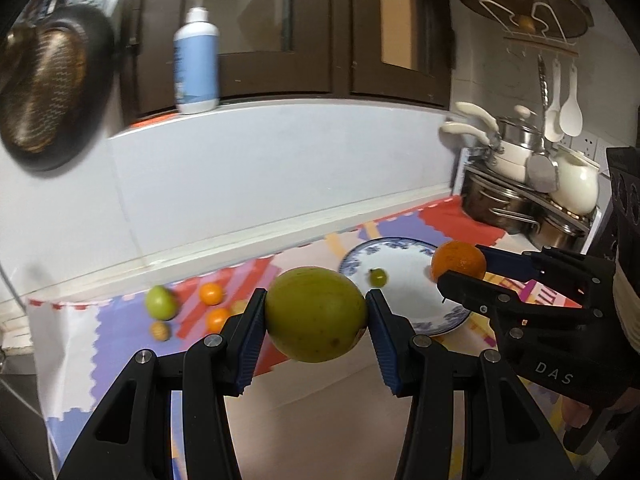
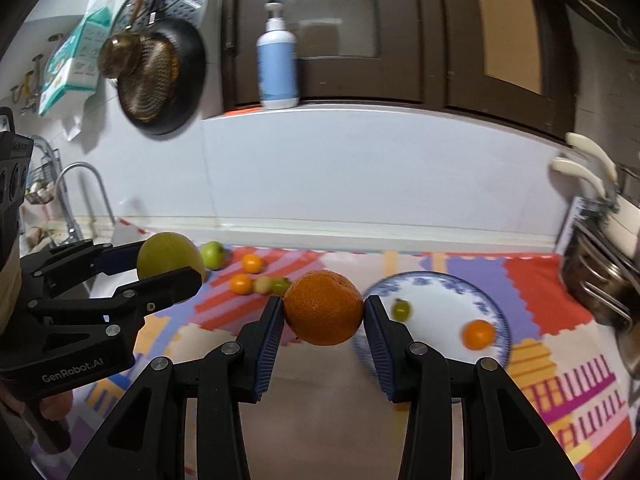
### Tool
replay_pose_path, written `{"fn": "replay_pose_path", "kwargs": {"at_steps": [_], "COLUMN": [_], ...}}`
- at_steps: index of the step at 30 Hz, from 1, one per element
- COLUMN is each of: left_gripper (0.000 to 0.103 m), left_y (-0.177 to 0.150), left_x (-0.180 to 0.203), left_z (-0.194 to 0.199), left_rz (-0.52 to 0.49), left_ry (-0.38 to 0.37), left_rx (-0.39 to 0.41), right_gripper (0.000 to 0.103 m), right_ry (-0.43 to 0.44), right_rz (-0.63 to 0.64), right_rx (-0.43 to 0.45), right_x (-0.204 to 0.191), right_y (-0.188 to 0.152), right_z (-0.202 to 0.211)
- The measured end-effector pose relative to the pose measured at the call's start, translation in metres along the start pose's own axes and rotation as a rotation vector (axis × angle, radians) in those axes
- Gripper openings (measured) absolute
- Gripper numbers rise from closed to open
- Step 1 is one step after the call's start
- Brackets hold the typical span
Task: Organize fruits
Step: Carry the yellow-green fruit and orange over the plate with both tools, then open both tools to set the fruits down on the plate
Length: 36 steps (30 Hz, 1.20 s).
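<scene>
Both fruits were mid-carry above the mat, the left gripper pinching a green fruit and the right gripper pinching an orange, so the next move likely called for lowering each onto the plate

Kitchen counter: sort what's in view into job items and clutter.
Job: left gripper holding green fruit; right gripper holding orange; plate; loose fruits.
Clutter: pump bottle; frying pan; pots; tap.
</scene>
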<state>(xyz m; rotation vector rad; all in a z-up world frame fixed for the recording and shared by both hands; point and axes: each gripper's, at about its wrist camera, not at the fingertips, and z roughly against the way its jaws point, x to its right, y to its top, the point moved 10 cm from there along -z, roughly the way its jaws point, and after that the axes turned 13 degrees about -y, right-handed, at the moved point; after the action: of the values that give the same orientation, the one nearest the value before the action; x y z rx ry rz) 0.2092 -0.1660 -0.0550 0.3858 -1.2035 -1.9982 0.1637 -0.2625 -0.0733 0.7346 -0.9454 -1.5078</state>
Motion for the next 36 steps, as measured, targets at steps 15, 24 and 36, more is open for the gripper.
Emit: {"fn": "replay_pose_path", "kwargs": {"at_steps": [15, 24, 36], "left_gripper": [0.049, 0.049, 0.049], "left_y": [0.007, -0.009, -0.032], "left_x": [0.057, 0.067, 0.056], "left_z": [-0.091, -0.155, -0.2], "left_rz": [0.004, 0.011, 0.041], "left_ry": [-0.105, -0.134, -0.143], "left_rx": [-0.091, -0.206, -0.3], "right_gripper": [0.042, 0.042, 0.042], "right_ry": [-0.081, -0.094, -0.069], "right_rz": [-0.044, -0.066, -0.075], "right_rx": [-0.082, -0.159, -0.248], "right_x": [0.088, 0.118, 0.123], "right_y": [-0.025, -0.047, -0.072], "right_z": [-0.035, -0.075, -0.12]}}
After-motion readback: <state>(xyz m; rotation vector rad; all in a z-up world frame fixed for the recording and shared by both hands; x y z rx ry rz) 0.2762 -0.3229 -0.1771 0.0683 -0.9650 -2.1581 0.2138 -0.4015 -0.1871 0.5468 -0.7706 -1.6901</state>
